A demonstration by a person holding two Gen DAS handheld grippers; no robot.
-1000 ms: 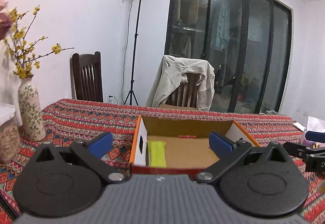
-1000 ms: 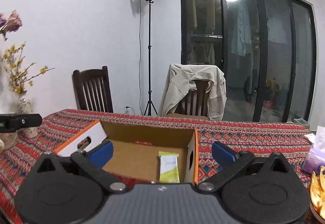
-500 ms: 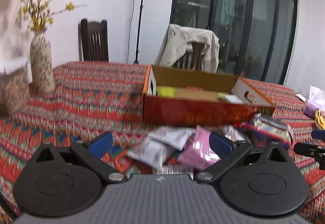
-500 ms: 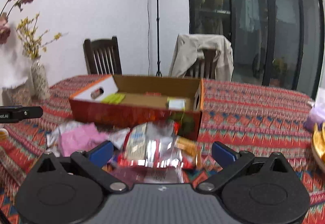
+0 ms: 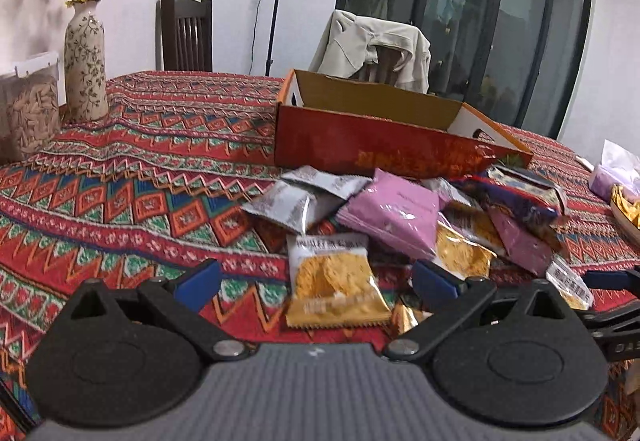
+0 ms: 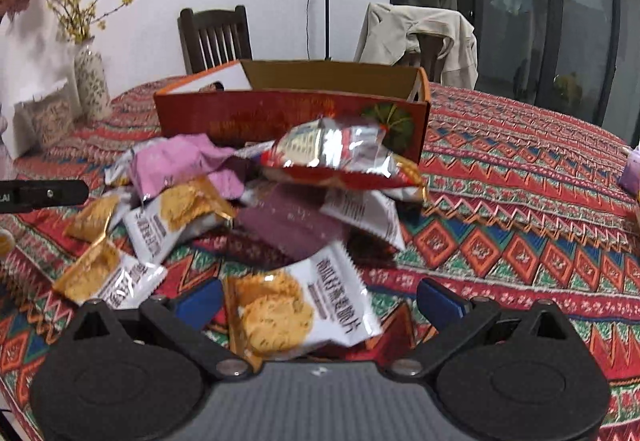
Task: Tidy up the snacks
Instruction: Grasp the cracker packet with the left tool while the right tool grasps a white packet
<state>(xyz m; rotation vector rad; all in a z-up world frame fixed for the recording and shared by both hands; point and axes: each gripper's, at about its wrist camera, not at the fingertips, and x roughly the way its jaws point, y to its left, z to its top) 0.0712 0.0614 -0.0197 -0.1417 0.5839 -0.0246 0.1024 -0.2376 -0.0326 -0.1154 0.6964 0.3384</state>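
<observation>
A heap of snack packets lies on the patterned tablecloth in front of an open red cardboard box [image 5: 384,149] [image 6: 288,117]. My left gripper [image 5: 316,281] is open, its blue fingertips either side of a yellow cracker packet [image 5: 332,281]. A pink packet [image 5: 392,213] and silver packets [image 5: 288,205] lie behind it. My right gripper [image 6: 320,301] is open too, a white-and-yellow cracker packet [image 6: 296,305] lying between its fingers. A silver-and-red bag [image 6: 340,157] tops the heap. Nothing is gripped.
A flowered vase [image 5: 85,57] and a clear jar [image 5: 28,105] stand at the table's left. Two chairs [image 5: 186,33] stand behind, one draped with a beige jacket [image 5: 372,45]. A tissue pack [image 5: 616,169] and a tray rim [image 5: 624,217] sit at the right.
Both views have tilted down and drawn back from the box toward the heap of packets. Both grippers stayed open and now hang low over the nearest packets.
</observation>
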